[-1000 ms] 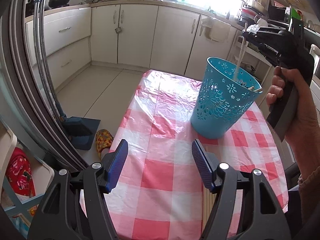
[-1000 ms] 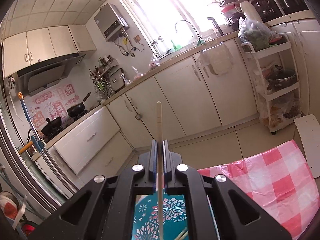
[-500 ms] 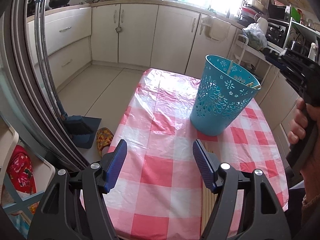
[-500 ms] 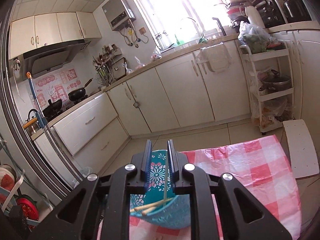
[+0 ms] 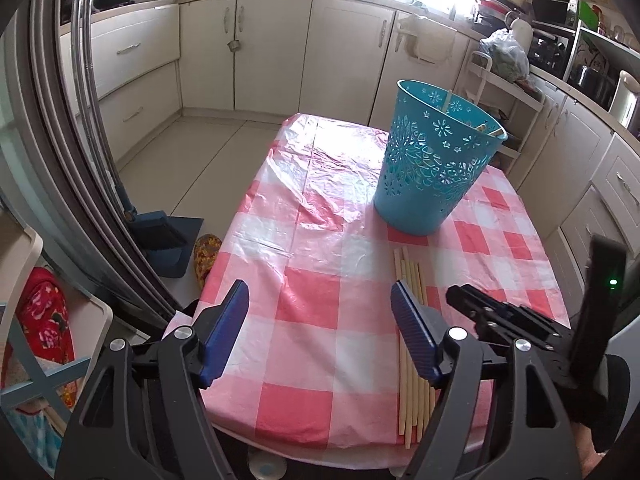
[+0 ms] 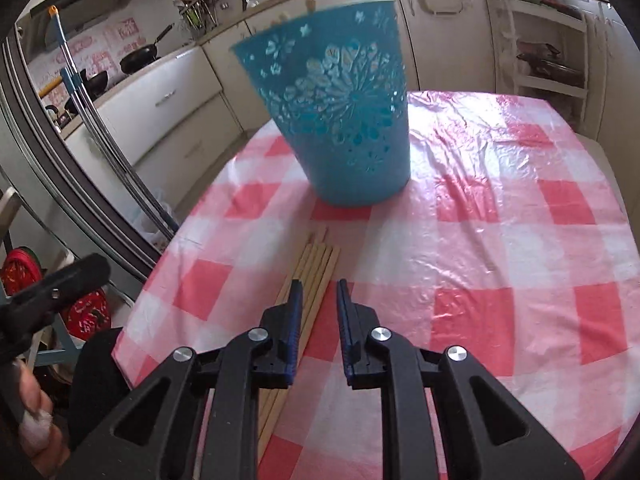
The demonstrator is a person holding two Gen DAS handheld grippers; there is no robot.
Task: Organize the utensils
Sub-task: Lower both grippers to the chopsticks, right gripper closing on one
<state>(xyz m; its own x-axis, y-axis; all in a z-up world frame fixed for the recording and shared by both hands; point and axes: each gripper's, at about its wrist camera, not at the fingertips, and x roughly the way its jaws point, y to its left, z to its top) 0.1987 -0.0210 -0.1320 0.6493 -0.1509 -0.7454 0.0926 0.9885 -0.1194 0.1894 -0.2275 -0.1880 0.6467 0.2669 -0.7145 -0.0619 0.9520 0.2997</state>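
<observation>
A blue perforated basket (image 5: 436, 160) (image 6: 344, 128) stands on the pink checked tablecloth (image 5: 320, 240) (image 6: 500, 240), with a few chopsticks (image 5: 447, 100) leaning inside it. A bundle of pale wooden chopsticks (image 5: 409, 270) (image 6: 316, 256) lies in front of the basket. My left gripper (image 5: 318, 312) hovers over the near table edge, its jaws opening and bare, the right finger beside the bundle. My right gripper (image 6: 319, 300) hangs low over the bundle's near part, jaws a narrow gap apart and pinching nothing. It also shows in the left wrist view as the right gripper (image 5: 500, 316).
A dustpan and brush (image 5: 168, 240) and a patterned slipper (image 5: 206, 248) lie on the floor left of the table. Cream cabinets (image 5: 280, 48) line the back wall; a white rack (image 5: 500, 80) stands at the right. A hand (image 6: 32, 420) holds the left gripper.
My right gripper let the chopstick drop into the basket, its jaws parted, and it swung down to the bundle on the table. My left gripper's jaws widened a little and it drew back.
</observation>
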